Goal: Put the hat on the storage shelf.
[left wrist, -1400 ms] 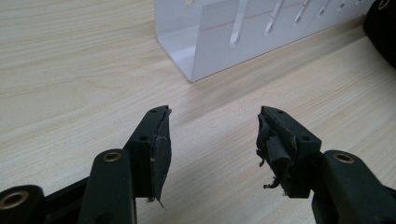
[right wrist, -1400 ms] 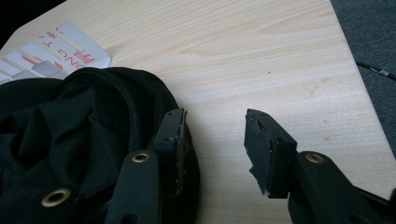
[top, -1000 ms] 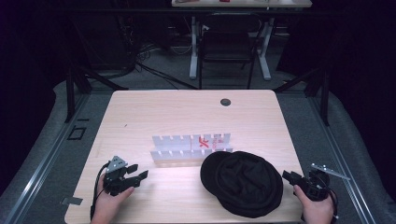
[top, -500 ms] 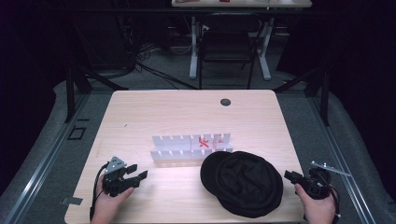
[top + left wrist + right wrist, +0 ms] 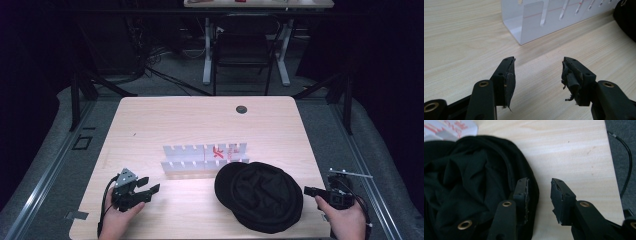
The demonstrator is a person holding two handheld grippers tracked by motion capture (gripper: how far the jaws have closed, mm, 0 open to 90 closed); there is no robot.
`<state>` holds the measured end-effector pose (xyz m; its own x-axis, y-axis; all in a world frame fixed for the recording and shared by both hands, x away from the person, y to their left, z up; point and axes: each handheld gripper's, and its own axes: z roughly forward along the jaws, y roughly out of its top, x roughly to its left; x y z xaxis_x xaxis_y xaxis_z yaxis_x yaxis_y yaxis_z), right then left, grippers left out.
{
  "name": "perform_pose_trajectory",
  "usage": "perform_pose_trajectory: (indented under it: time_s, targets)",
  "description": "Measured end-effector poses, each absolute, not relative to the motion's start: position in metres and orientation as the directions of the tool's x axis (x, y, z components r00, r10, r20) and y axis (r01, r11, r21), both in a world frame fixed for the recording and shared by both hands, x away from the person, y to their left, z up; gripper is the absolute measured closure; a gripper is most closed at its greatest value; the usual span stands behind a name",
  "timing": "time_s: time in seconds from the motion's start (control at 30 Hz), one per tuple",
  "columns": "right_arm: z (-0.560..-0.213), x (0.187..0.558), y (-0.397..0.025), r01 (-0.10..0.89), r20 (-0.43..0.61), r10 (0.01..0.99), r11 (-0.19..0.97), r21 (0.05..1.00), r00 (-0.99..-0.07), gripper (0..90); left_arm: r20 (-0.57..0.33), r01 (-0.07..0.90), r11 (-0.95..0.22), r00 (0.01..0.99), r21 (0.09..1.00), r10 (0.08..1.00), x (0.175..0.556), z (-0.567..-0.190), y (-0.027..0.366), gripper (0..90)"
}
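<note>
Grippers parted at the near edge of a wooden table — black cloth between them.
From above, the left gripper sat spread and empty near the slotted white rack; the folded black cloth lay just right of it, and the right gripper was near its edge. The left gripper view had wide jaws over bare wood. The right gripper view had parted jaws — one above the cloth's rim, holding nothing.
</note>
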<state>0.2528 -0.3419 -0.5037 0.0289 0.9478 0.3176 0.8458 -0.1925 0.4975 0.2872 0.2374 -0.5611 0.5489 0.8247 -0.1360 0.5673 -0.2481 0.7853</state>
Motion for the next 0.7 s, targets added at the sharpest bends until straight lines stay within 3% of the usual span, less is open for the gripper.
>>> perform_pose_trajectory:
  time_s: [0.23,0.33,0.43,0.7]
  targets:
    - [-0.491,0.255,-0.342,0.910,0.276,0.961,-0.124,0.395,0.012,64.6,-0.139,0.566,-0.240,0.544,0.788,0.827,0.287,-0.562,0.236,44.2]
    - [-0.496,0.256,-0.333,0.904,0.311,0.950,-0.165,0.395,0.037,64.6,-0.134,0.566,-0.247,0.547,0.787,0.826,0.287,-0.563,0.235,44.2]
    - [-0.495,0.257,-0.329,0.941,0.255,0.967,-0.073,0.330,-0.014,65.2,-0.134,0.566,-0.247,0.547,0.787,0.826,0.288,-0.563,0.235,44.2]
    - [-0.500,0.265,-0.322,0.966,0.239,0.971,-0.051,0.255,-0.011,73.0,-0.140,0.571,-0.237,0.538,0.786,0.831,0.288,-0.562,0.238,44.2]
